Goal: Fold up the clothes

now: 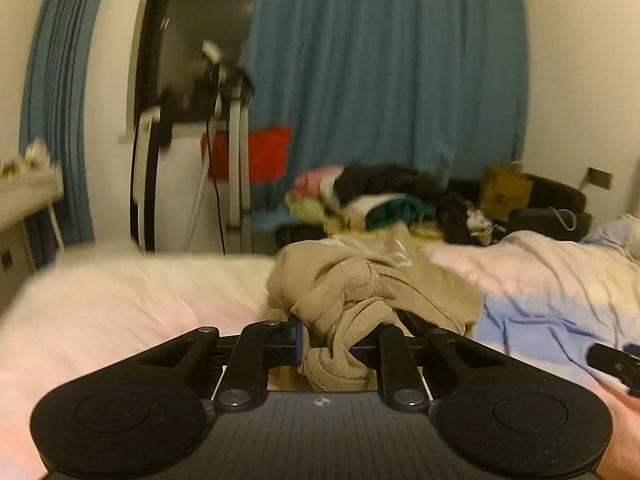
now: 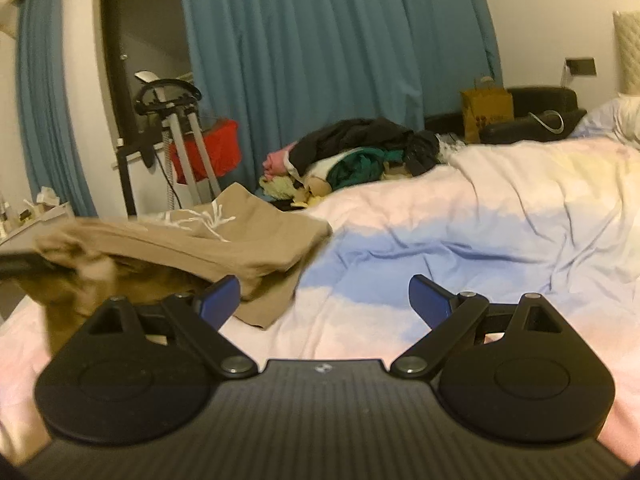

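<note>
A tan garment with a ribbed hem lies bunched on the bed, and my left gripper is shut on its edge, lifting it. In the right wrist view the same tan garment hangs at the left with white drawstrings on top, held up by the left gripper's dark finger at the frame's edge. My right gripper stands open over the bedsheet, to the right of the garment, with nothing between its blue fingertips. The right gripper's tip shows at the right edge of the left wrist view.
The bed has a rumpled pink, blue and white sheet. A pile of mixed clothes sits past the bed's far edge, in front of blue curtains. A brown paper bag, a dark seat and an exercise machine stand behind.
</note>
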Available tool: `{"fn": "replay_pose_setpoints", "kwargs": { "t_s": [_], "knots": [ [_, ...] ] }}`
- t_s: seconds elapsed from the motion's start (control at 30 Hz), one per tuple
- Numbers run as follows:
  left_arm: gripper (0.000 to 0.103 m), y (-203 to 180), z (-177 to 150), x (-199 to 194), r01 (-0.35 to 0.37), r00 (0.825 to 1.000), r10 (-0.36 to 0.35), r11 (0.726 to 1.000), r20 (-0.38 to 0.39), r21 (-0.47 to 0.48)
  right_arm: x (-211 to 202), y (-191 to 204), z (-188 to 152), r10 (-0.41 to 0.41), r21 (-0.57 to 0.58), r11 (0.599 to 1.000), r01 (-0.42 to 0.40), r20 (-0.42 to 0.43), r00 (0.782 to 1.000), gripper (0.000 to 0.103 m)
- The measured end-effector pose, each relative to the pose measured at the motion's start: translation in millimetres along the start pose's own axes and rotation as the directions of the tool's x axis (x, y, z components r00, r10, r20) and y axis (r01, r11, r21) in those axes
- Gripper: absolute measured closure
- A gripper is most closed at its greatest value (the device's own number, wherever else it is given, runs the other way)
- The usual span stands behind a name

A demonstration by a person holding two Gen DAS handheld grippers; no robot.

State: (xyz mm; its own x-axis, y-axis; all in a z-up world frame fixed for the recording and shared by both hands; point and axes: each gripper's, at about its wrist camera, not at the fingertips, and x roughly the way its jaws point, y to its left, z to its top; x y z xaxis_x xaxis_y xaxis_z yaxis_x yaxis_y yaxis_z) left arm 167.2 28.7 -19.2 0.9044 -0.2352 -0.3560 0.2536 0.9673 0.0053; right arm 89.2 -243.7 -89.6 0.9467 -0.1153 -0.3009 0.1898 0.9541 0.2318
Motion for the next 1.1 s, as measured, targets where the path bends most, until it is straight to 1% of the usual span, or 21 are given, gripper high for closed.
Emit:
{"fn": "replay_pose_setpoints", "kwargs": {
  "t_s": [0.07, 0.17, 0.3, 0.37, 0.5, 0.57, 0.6, 0.63, 0.67, 0.7, 0.77, 0.8, 0.93, 1.0, 1.03, 1.1],
  "knots": [
    [0.086, 13.6, 9.8, -28.5, 0.019, 1.0, -0.019, 1.0, 0.022, 0.022, -10.4, 5.9, 3.5, 0.022, -0.011, 1.0, -0.021, 0.018, 1.0, 0.01],
    [0.086, 40.3, 6.4, -44.7, 0.016, 0.999, -0.016, 1.0, -0.031, 0.014, -29.7, 17.1, 9.8, 0.051, -0.033, 0.998, -0.049, 0.046, 0.998, 0.01],
    [0.086, 76.6, 0.3, -63.7, 0.01, 0.994, -0.01, 1.0, -0.109, 0.0, -59.5, 38.0, 15.1, 0.112, -0.051, 0.993, -0.109, 0.048, 0.993, 0.01],
    [0.085, 94.7, -2.7, -73.2, 0.006, 0.989, -0.007, 1.0, -0.148, -0.006, -69.1, 51.0, 12.7, 0.146, -0.053, 0.988, -0.145, 0.021, 0.989, 0.01],
    [0.083, 131.0, -8.8, -92.3, -0.002, 0.974, -0.002, 1.0, -0.225, -0.019, -67.1, 85.5, -5.7, 0.206, -0.136, 0.968, -0.211, -0.049, 0.977, 0.01],
    [0.079, 147.2, -21.4, -82.9, -0.035, 0.955, 0.008, 0.996, -0.296, -0.084, -65.3, 103.1, -15.4, 0.233, -0.178, 0.953, -0.245, -0.086, 0.969, 0.01],
    [0.078, 154.0, -25.1, -81.1, -0.046, 0.948, 0.004, 0.991, -0.319, -0.125, -60.1, 112.8, -21.4, 0.249, -0.198, 0.943, -0.268, -0.117, 0.962, 0.01],
    [0.073, 158.4, -27.4, -82.3, -0.055, 0.943, -0.001, 0.986, -0.333, -0.159, -52.3, 123.6, -27.9, 0.263, -0.217, 0.931, -0.292, -0.152, 0.953, 0.01],
    [0.066, 158.8, -29.0, -86.8, -0.062, 0.94, 0.002, 0.984, -0.341, -0.166, -44.4, 134.3, -34.3, 0.273, -0.241, 0.919, -0.312, -0.184, 0.944, 0.01],
    [0.063, 158.3, -30.5, -91.9, -0.068, 0.938, 0.006, 0.984, -0.347, -0.167, -37.3, 145.3, -41.0, 0.28, -0.267, 0.905, -0.33, -0.208, 0.937, 0.01],
    [0.045, 157.5, -28.4, -111.9, -0.083, 0.934, 0.032, 0.988, -0.357, -0.13, -23.4, 166.6, -53.3, 0.3, -0.308, 0.88, -0.362, -0.23, 0.926, 0.01],
    [0.041, 156.1, -26.2, -121.0, -0.092, 0.931, 0.048, 0.99, -0.361, -0.105, -15.2, 177.6, -58.7, 0.302, -0.321, 0.872, -0.369, -0.241, 0.922, 0.01],
    [0.02, 137.2, -16.2, -147.0, -0.15, 0.931, 0.144, 0.989, -0.335, 0.01, 19.1, 216.0, -77.8, 0.279, -0.382, 0.845, -0.375, -0.285, 0.917, 0.01],
    [0.019, 127.7, -14.6, -158.0, -0.162, 0.933, 0.171, 0.985, -0.318, 0.056, 30.5, 227.5, -86.2, 0.225, -0.437, 0.835, -0.334, -0.283, 0.932, 0.01],
    [0.019, 120.9, -13.6, -160.8, -0.163, 0.933, 0.18, 0.983, -0.311, 0.078, 31.3, 225.1, -84.9, 0.209, -0.435, 0.848, -0.304, -0.253, 0.945, 0.01],
    [0.018, 106.2, -11.4, -165.1, -0.165, 0.935, 0.195, 0.979, -0.297, 0.123, 29.3, 213.4, -77.6, 0.184, -0.398, 0.886, -0.237, -0.168, 0.969, 0.01]
  ]
}}
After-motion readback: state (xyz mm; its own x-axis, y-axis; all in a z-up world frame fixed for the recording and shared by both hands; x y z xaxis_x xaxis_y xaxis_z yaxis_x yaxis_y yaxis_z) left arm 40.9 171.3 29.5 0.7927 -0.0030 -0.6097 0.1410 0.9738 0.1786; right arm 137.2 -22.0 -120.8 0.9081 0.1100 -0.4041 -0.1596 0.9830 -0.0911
